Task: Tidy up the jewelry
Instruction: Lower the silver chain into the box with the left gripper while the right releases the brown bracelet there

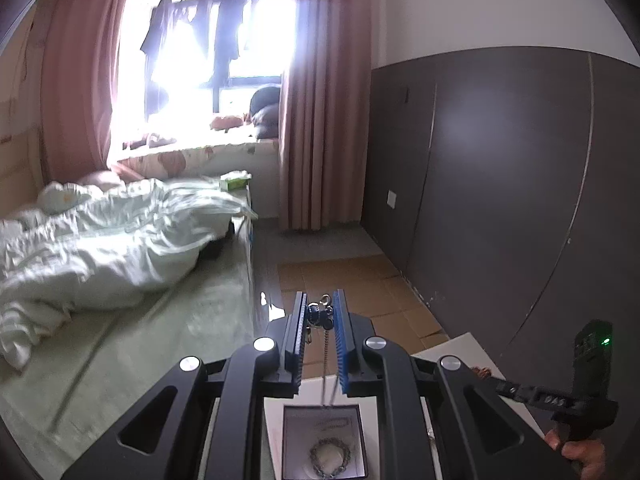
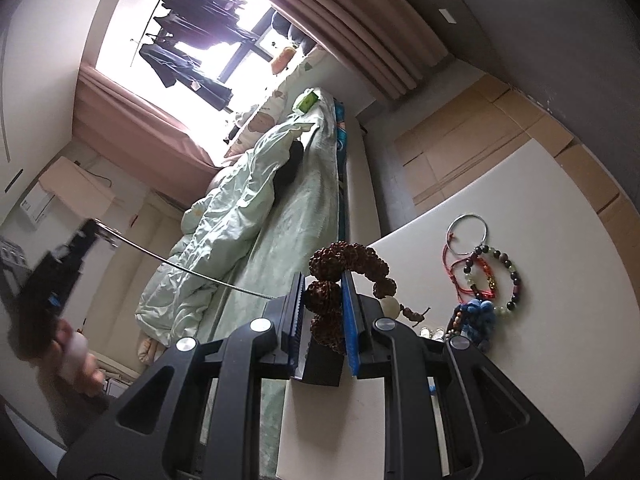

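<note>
Left wrist view: jewelry box point(image 1: 324, 442) partly covered on both sides by the gripper body; its lower rim meets the frame edge. Faint item lying in the box's upper half too dim to identify. Pendant cluster point(image 1: 320, 314) between the left fingers small and dark, form unclear. Right wrist view: other gripper point(image 2: 52, 280) and the hand point(image 2: 74, 354) holding it motion-blurred at left. Lower run of the brown bead string point(image 2: 332, 300) hidden behind the right fingers. Blue piece point(image 2: 478, 320) partly behind the gripper body; type indeterminate.
</note>
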Demonstrator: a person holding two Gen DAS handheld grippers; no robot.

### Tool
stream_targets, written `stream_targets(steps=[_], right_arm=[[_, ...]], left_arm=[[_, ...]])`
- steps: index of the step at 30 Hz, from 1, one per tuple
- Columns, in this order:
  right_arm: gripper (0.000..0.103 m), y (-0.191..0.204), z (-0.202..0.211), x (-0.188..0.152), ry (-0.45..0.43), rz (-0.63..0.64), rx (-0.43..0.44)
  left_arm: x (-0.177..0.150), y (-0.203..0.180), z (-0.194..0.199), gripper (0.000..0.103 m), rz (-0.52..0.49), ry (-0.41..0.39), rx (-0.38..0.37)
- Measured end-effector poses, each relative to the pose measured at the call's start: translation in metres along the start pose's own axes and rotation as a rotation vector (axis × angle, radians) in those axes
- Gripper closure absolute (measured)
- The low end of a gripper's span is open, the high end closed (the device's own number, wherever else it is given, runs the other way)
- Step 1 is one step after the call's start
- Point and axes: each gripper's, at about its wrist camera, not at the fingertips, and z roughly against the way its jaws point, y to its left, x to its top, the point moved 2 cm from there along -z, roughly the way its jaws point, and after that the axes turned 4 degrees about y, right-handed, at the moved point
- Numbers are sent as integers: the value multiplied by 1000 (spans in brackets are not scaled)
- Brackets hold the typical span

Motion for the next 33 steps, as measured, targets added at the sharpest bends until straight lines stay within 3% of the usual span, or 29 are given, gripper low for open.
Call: stream_targets(steps=[8, 13, 17, 18, 19, 21, 26, 33], right_arm=[[84, 4, -5, -2, 3, 13, 3], [84, 12, -8, -5, -5, 30, 34], [84, 22, -16, -9, -13, 47, 64], [84, 24, -18, -10, -14, 51, 71], [84, 28, -21, -12, -15, 56, 83], [84, 35, -27, -15, -18, 68, 101], [84, 53, -45, -23, -10, 100, 124], [84, 66, -81, -35, 35, 90, 157]], left_arm=[[-64, 28, -55, 92, 148, 102, -46], [-103, 33, -87, 91, 188, 174, -96], [-115, 41, -105, 90, 249, 240, -137], [-115, 42, -106, 78, 249, 245, -134], [-115, 43, -106, 58, 251, 244, -130], [-114, 44, -99, 45, 254, 206, -134], [-109, 54, -91, 44, 262, 198, -141], [-102, 90, -74, 31, 348, 184, -121]])
